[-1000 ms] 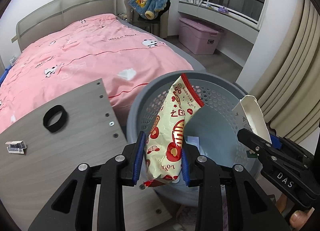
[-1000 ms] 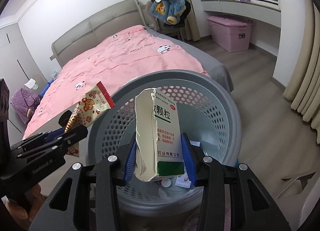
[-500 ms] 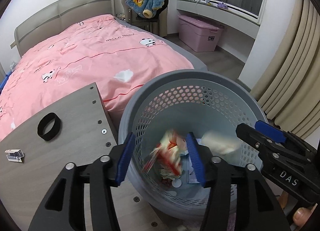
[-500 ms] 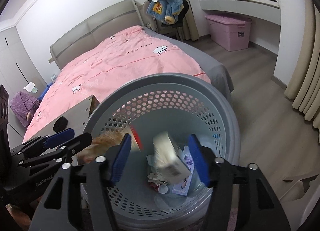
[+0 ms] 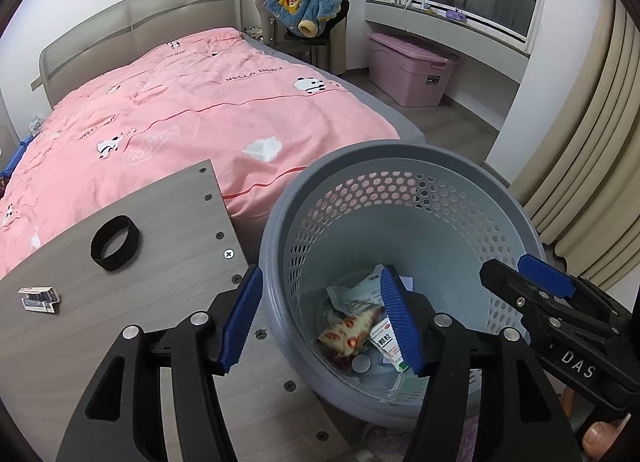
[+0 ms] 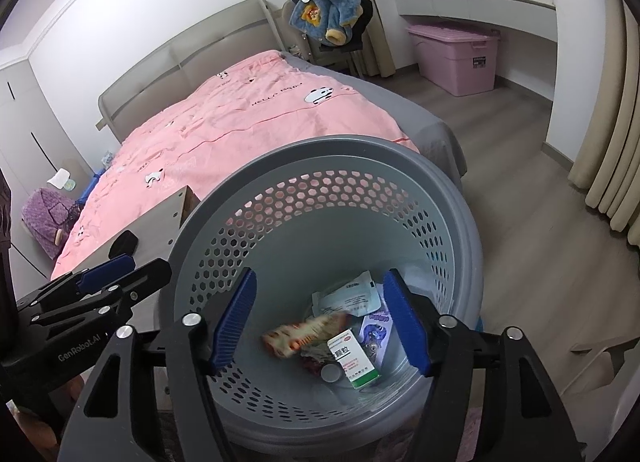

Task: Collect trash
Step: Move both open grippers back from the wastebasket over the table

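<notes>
Our fingers (image 5: 240, 322) on the left gripper (image 5: 320, 322) stand wide apart with nothing between them, and the right gripper (image 6: 324, 318) is just as spread and empty. A second ago each was clamped on trash above the bin: the left held the red-and-cream snack wrapper (image 5: 348, 332), the right the torn medicine box (image 6: 354, 356). Half a second ago both were falling as blurs; now they lie on the floor of the grey perforated basket (image 6: 320, 153), the wrapper to the left of the box and touching it, among paper sachets and a small white cap already there. We judge this pair of items collected, so the drop step is done.

Both grippers hover over the near rim of the basket, tilted downward into it, the left one above its left edge where it meets the wooden tabletop (image 5: 160, 221), the right one above its middle. In the left view the right gripper shows at the right, side on, above the basket's right rim.

What seems left is on the tabletop: a small crumpled label (image 5: 39, 298) near its left edge and a black band (image 5: 116, 238) farther in. If the band counts as trash we cannot tell; the label looks like our next pickup, most easily by the left gripper.
</notes>
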Motion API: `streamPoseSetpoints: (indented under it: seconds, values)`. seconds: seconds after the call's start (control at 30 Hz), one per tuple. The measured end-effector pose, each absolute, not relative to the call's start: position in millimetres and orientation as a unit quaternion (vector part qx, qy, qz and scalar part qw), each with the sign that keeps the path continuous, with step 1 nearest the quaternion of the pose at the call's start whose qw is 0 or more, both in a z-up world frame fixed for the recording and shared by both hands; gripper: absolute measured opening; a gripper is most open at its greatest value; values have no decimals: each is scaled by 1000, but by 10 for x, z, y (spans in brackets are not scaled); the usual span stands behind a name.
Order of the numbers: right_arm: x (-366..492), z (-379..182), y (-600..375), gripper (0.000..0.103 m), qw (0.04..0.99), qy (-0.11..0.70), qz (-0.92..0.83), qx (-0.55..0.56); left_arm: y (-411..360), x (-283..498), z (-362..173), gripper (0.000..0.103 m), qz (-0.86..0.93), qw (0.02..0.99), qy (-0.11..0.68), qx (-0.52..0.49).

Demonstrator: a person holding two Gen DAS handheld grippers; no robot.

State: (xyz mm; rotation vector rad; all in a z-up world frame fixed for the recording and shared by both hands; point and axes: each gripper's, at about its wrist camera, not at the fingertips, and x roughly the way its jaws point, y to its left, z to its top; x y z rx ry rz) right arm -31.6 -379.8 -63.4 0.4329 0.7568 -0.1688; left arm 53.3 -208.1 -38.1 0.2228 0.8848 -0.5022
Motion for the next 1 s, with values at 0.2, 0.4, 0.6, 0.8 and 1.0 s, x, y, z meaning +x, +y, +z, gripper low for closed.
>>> streamPoseSetpoints:
  seconds: [0.2,0.4,0.6,0.8,1.0]
  values:
    - [-378,-581,-3745,70,905,363,-77,207,-1961,490,-310,62,-234,873,417,100]
    - [-439,-524,-3657,75,908,360,-70,203,-1776,433,-245,65,-224,879,410,93]
    - [-465,-451,-3483,79,912,356,-62,192,-1544,402,-198,67,-212,885,407,81]
    - [-430,-365,-3271,88,917,351,-49,183,-1243,412,-161,68,-197,892,402,60]
    - [-320,-306,-3009,92,919,354,-25,169,-867,427,-133,71,-171,901,397,39]
